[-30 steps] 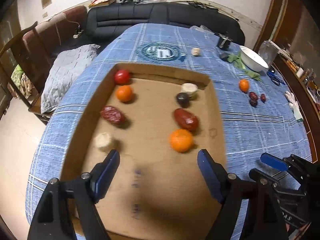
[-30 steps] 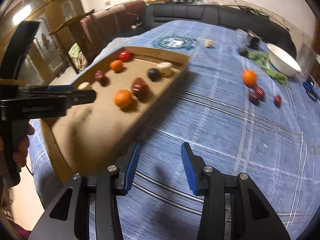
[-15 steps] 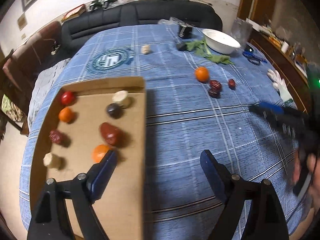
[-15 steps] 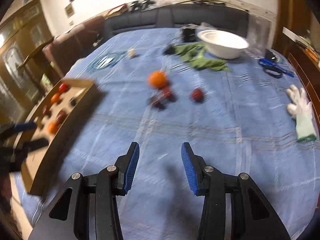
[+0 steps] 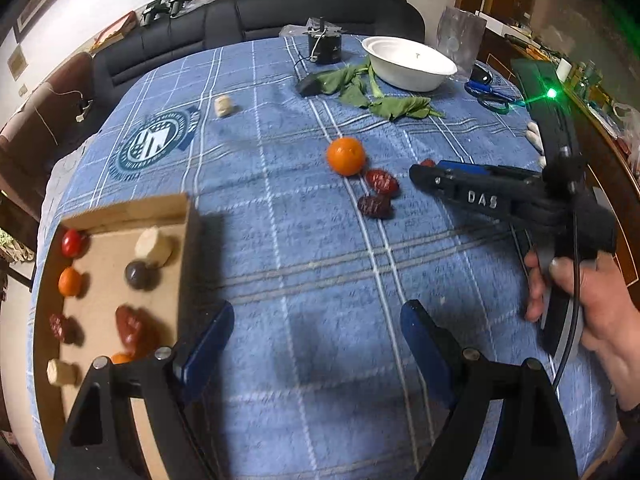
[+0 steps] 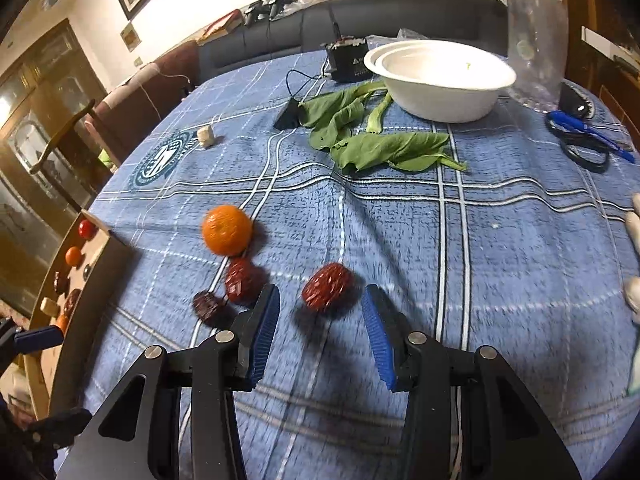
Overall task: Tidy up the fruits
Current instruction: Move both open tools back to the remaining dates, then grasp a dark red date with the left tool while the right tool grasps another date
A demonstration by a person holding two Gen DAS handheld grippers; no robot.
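Both grippers gape empty: the right gripper (image 6: 320, 332) frames a red date (image 6: 328, 292) just ahead of its fingertips; the left gripper (image 5: 316, 344) hangs over bare cloth (image 5: 320, 260).

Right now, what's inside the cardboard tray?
The cardboard tray holds a red tomato, oranges, red dates, a dark fruit and pale chunks. The left gripper covers its near end.

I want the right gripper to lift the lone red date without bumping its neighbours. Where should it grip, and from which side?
Judging by the right wrist view, grip the lone red date across its short middle, coming down from above. The right gripper is open around it, and the other two dates lie off to the left.
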